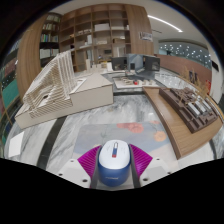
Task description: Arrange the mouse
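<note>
Table surface [95,130]: marbled top; open lane runs straight ahead of the fingers between two models.
Left boundary: pale architectural model [62,92], long, angled away along the lane's left edge.
Right boundary: brown wooden model [185,110], its tabletop edge close beside the lane.
Far end: shelving unit [95,35] and more small models beyond the lane.
Gripper [112,165]: fingers closed in on the mouse, purple pads [88,162] pressing both flanks.
Mouse [112,158]: white top, blue underside, clamped between the pads, pointing forward.
</note>
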Motion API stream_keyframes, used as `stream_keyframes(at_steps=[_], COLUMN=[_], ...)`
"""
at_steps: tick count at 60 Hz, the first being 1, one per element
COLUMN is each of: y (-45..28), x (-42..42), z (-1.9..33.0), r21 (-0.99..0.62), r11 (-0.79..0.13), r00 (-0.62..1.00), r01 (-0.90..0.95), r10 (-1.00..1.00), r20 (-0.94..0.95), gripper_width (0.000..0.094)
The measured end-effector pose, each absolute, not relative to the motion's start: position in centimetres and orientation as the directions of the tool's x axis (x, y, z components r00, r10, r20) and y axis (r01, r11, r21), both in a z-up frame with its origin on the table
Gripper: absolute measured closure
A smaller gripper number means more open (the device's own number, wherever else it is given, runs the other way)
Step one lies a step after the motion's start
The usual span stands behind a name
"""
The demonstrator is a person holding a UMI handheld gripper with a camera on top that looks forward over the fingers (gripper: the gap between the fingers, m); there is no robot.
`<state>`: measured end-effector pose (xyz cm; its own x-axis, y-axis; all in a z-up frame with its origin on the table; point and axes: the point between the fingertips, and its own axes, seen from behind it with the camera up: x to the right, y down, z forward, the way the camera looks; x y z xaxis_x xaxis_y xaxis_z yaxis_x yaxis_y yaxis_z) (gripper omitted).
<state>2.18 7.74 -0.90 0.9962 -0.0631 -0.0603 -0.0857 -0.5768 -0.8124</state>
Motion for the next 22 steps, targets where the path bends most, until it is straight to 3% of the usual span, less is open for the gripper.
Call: stream_keyframes(at_steps=[3,9,12,22], y=[7.6,6.1,4.5,-2.9], x=[2.1,2.3,3.0,7.8], z=[-0.9,0.4,2.0,4.8], r21=[-0.807,-0.810,-0.826,-0.850], r11=[-0.588,-0.585,-0.564,-0.525], r00=[0.998,0.999,0.999,0.999], r01=[-0.058,-0.033,-0.020,-0.054], r10=[-0.035,0.005,0.014,-0.023], r20=[-0.046,-0.044,-0.034,-0.049], gripper_width=[0.0380,0.0028,0.0104,0.0103])
